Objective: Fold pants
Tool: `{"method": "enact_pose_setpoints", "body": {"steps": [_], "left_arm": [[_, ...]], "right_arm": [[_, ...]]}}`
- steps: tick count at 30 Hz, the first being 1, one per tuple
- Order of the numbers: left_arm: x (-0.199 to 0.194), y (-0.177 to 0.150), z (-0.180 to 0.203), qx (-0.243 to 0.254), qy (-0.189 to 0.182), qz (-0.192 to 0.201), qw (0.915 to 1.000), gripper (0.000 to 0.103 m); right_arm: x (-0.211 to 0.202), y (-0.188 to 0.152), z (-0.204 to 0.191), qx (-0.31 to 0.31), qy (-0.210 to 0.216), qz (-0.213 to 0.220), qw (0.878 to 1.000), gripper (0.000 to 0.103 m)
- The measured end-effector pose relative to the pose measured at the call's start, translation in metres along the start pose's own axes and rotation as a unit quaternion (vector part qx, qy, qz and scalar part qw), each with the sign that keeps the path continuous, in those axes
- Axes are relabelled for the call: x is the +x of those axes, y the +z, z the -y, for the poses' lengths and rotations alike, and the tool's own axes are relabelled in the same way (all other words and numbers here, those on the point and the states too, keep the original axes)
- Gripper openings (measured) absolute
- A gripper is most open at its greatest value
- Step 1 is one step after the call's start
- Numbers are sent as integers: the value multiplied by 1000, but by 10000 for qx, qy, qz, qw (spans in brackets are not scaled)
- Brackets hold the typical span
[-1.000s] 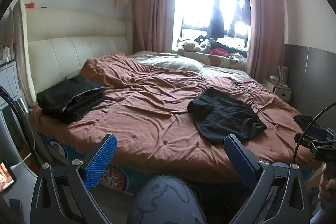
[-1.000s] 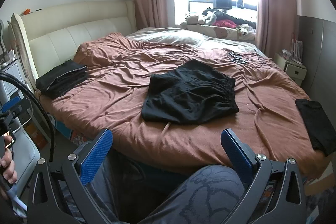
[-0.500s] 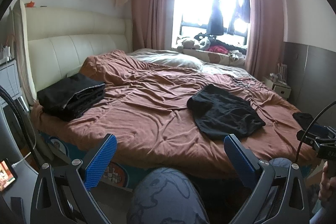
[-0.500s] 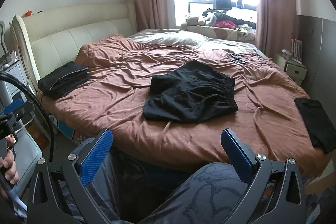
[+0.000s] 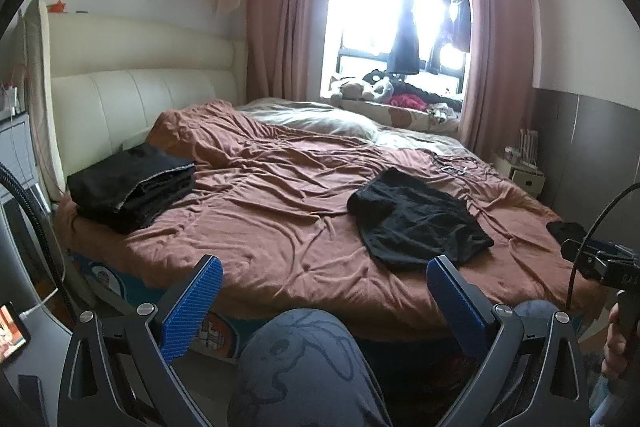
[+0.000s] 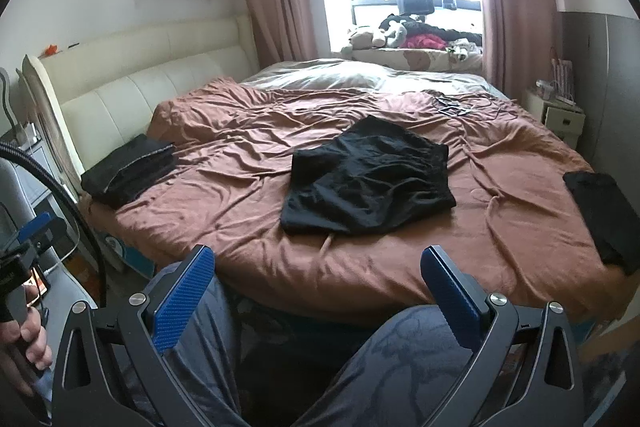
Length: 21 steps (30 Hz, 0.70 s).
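Black pants [image 6: 368, 175] lie loosely folded and rumpled on the brown bedspread [image 6: 248, 211], mid-bed; they also show in the left wrist view [image 5: 416, 219]. My left gripper [image 5: 324, 291] is open and empty, held off the near bed edge above the person's knee. My right gripper [image 6: 320, 283] is open and empty, also short of the bed edge, with the pants straight ahead.
A stack of folded black clothes [image 5: 128, 187] sits at the bed's left by the cream headboard [image 5: 132, 95]. Another folded black garment [image 6: 604, 203] lies at the bed's right edge. Cables and a phone [image 6: 452, 107] lie further back. A nightstand [image 6: 560, 115] stands at right.
Both grippers have drawn slightly back and up from the bed; the views show a little more of the person's legs. The pants have not moved.
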State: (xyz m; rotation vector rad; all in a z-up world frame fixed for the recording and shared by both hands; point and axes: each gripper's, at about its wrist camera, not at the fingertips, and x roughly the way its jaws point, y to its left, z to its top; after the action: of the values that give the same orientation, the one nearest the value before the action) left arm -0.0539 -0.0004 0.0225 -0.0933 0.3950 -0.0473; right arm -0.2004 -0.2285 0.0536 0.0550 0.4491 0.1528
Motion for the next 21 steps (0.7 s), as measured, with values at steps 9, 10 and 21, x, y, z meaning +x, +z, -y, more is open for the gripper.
{"method": "enact_pose_setpoints", "body": {"steps": [9,10,21], "left_arm": [[4,13,-4,72,40,-3,10000,103],[4,17,-5,87,33,5,10000,103],[19,41,0,268,112,135,9995,103]], "right_arm": [[5,6,-11,-341,-320,176,9988,103],[6,8,-14,-412,-328,171,9985,103],[22,18,-3,-342,-223,144,9991,103]]}}
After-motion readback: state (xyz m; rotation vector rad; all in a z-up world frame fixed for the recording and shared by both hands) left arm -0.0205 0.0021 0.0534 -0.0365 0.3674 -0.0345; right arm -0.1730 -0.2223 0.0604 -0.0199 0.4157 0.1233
